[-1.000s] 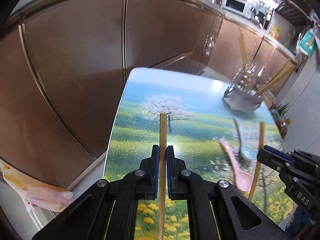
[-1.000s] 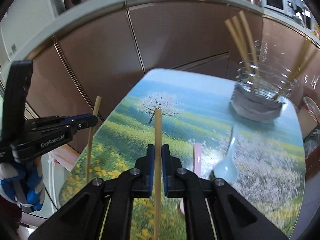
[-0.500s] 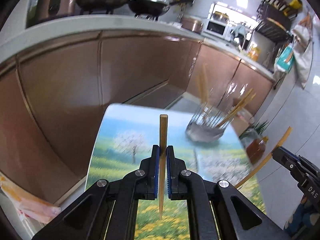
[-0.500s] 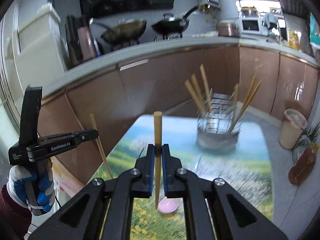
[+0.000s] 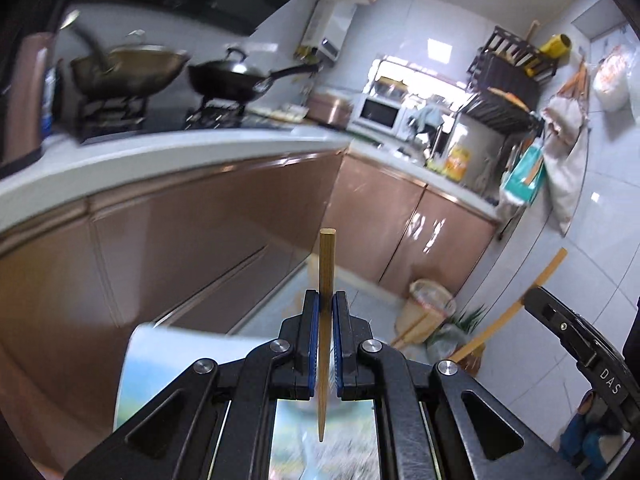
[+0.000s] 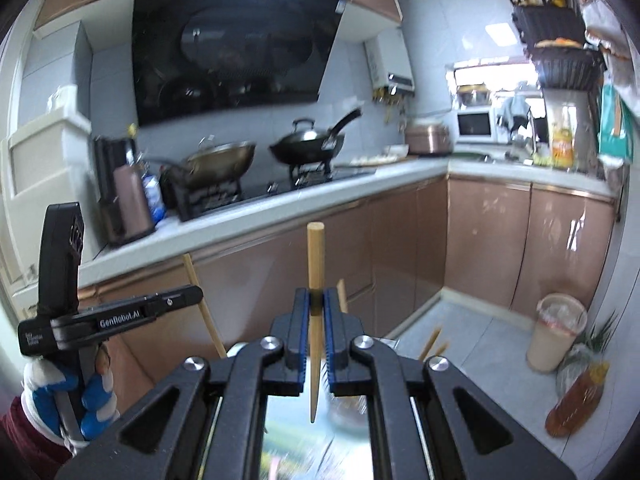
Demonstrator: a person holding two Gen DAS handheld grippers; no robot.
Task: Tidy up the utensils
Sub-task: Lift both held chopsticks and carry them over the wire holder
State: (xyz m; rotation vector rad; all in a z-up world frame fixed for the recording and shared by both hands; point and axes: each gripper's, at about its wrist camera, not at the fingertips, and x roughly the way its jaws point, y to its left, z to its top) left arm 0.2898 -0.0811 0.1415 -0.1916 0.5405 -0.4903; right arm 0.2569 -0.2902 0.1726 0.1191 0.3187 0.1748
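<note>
Kitchen cabinets are filling both views while you are holding chopsticks high.
Your left gripper (image 5: 325, 340) is clamping one tan wooden chopstick (image 5: 326, 280) and your right gripper (image 6: 316, 336) another pale wooden chopstick (image 6: 315, 264), thick ends up, likely for dropping tips-first into a holder.

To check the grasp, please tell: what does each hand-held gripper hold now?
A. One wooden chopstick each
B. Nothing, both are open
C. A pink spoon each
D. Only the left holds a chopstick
A: the left hand-held gripper pinches a chopstick, and the right hand-held gripper pinches another chopstick.
</note>
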